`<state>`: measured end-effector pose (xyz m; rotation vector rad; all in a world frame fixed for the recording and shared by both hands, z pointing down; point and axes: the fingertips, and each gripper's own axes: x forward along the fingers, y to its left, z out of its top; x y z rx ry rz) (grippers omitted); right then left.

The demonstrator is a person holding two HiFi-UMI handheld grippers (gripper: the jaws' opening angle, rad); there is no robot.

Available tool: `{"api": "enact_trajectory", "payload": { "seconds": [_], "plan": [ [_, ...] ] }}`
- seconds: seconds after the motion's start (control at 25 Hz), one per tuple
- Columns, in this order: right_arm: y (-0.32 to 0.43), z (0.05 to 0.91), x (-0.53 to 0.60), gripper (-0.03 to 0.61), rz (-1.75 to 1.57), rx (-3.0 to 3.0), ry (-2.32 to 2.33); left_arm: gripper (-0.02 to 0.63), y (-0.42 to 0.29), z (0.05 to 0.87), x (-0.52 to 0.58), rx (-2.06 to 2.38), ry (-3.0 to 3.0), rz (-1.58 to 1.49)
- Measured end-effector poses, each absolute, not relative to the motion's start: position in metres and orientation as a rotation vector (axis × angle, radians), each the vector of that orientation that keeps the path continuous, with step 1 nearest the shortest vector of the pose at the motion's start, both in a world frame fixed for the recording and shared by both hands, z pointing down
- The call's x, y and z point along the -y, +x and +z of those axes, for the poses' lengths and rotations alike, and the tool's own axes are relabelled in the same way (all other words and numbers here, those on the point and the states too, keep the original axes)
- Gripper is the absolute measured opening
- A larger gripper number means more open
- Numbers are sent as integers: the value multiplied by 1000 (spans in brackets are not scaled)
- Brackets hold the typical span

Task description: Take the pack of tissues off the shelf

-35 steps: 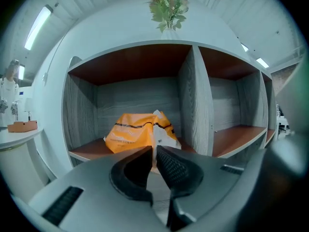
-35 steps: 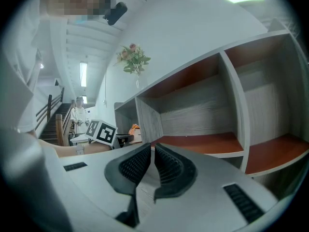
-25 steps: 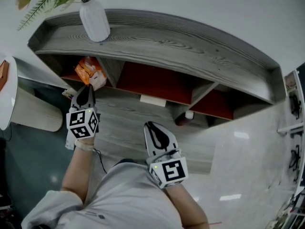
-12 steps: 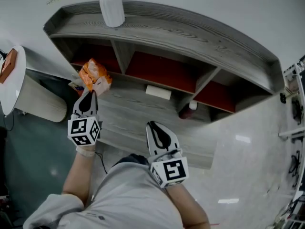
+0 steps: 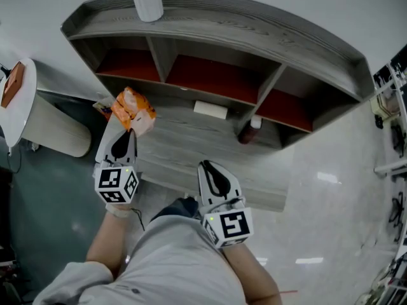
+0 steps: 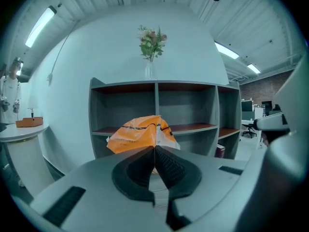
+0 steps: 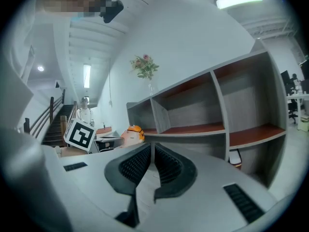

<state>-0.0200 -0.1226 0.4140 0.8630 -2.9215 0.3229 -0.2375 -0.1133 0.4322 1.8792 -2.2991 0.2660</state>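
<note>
A grey wood-grain shelf unit (image 5: 254, 33) with reddish-brown boards fills the top of the head view, sweeping from 10 o'clock to 3 o'clock. A white vase (image 5: 147, 0) stands on top of it at 12 o'clock. A round white table (image 5: 16, 116) sits at the far edge at 9 o'clock. The person's light-grey torso and both forearms rise from 6 o'clock. The left gripper (image 5: 129, 132), at 9 o'clock of centre, has its jaws pinched shut on the lower edge of an orange-and-white pack of tissues (image 5: 132, 108). The pack sits at 10 o'clock, held in the open air in front of the unit and clear of every compartment. The left gripper view shows the soft, crinkled wrapper bulging above the closed jaws, with the shelves well behind it. The right gripper (image 5: 205, 165), just below centre at 6 o'clock, is drawn narrow with nothing between its jaws. It points toward the middle compartments. A small white box (image 5: 210, 110) lies on a lower board at 12 o'clock, and a dark bottle with a white cap (image 5: 249, 131) stands at 1 o'clock. The main risk, as I judge it, is the grip. Only a thin margin of slippery wrapper seems caught, so a quick swing or jolt could pull the pack free and drop it to the floor.
</note>
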Motion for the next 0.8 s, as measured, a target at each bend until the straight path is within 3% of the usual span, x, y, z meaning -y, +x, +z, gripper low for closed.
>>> {"api": "enact_trajectory", "payload": {
  "seconds": [0.8],
  "plan": [
    [142,406,149,35,326,2723,1528,18,-13,423,178,1643,2463,266]
  ]
}}
